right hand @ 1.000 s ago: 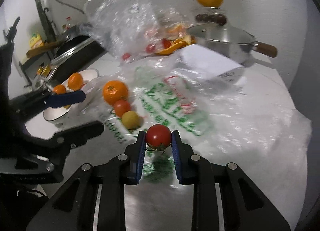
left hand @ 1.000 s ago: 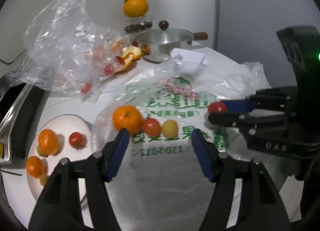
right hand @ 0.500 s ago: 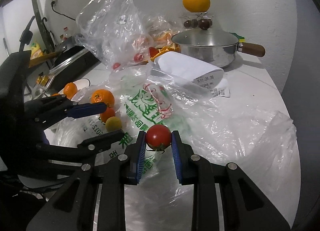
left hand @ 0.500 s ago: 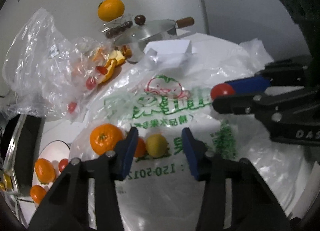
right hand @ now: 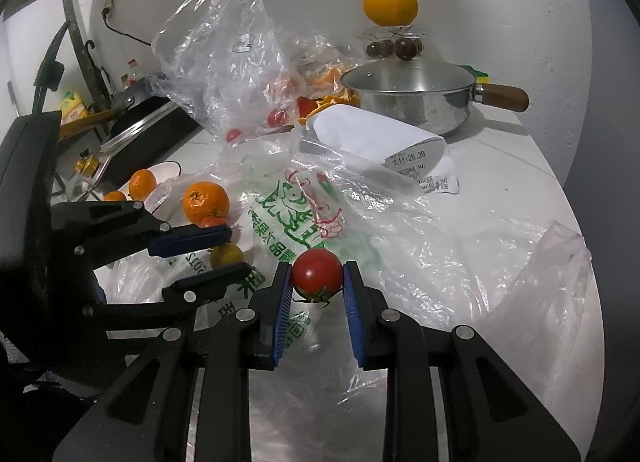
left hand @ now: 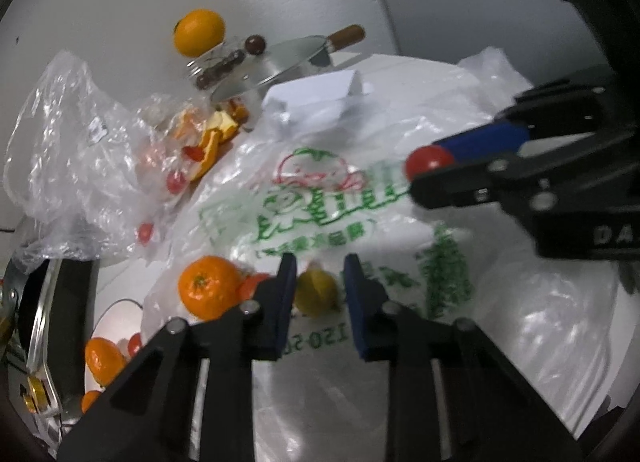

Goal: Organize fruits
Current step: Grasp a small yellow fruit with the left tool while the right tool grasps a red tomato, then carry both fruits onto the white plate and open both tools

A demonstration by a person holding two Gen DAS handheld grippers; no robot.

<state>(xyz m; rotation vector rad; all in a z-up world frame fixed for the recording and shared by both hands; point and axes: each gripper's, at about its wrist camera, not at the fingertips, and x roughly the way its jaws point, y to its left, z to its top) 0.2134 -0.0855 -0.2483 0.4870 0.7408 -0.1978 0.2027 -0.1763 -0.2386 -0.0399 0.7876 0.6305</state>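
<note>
White countertop (right hand: pixel 500 150) against white wall (right hand: pixel 480 2), strewn with plastic bags (right hand: pixel 400 222).

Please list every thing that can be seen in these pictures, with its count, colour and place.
red tomato: one, red, between the right fingers.
yellow fruit: one, yellow, between the left fingers, on the printed bag.
mandarin: one, orange, left of the yellow fruit.
printed bag: one, clear with green print, mid counter.
plate: one, white, left, holding mandarins.
pot: one, steel, at the back.
receipt: one, white, before the pot.
left gripper: shut on the yellow fruit.
right gripper: shut on the red tomato.
</note>
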